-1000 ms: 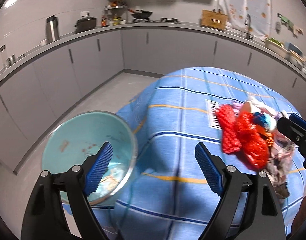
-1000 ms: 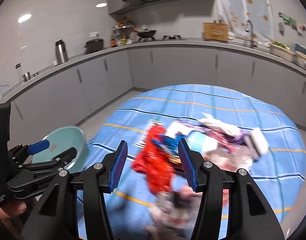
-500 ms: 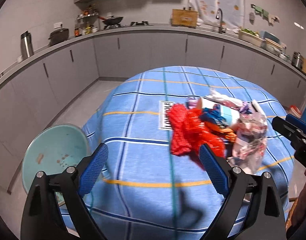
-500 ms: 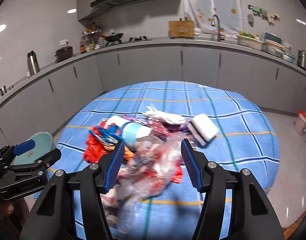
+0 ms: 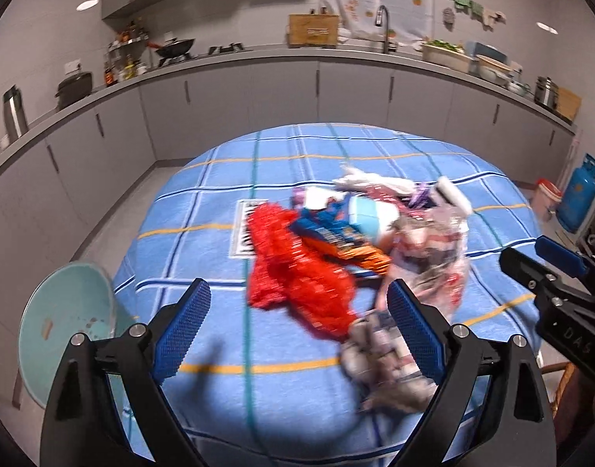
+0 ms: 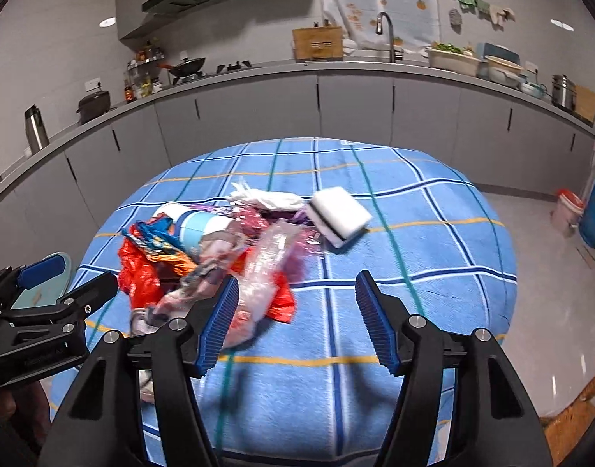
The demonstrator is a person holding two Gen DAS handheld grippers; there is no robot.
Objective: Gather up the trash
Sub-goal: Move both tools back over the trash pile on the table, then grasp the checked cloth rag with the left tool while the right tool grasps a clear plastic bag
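A heap of trash lies on the round table with the blue checked cloth: a red mesh bag, a blue-orange snack wrapper, a paper cup, clear crumpled plastic and a white sponge. My left gripper is open above the near edge, the red bag between its fingers. My right gripper is open and empty, to the right of the heap; it also shows in the left wrist view.
A light-blue bin stands on the floor left of the table. Grey cabinets and a worktop run along the back. A blue gas bottle and a small red-lidded bucket stand at the right. A wicker chair edge is lower right.
Both grippers have swung right, from the bin toward the table. The trash heap now sits central in the left view and left of centre in the right view. Both stayed open.
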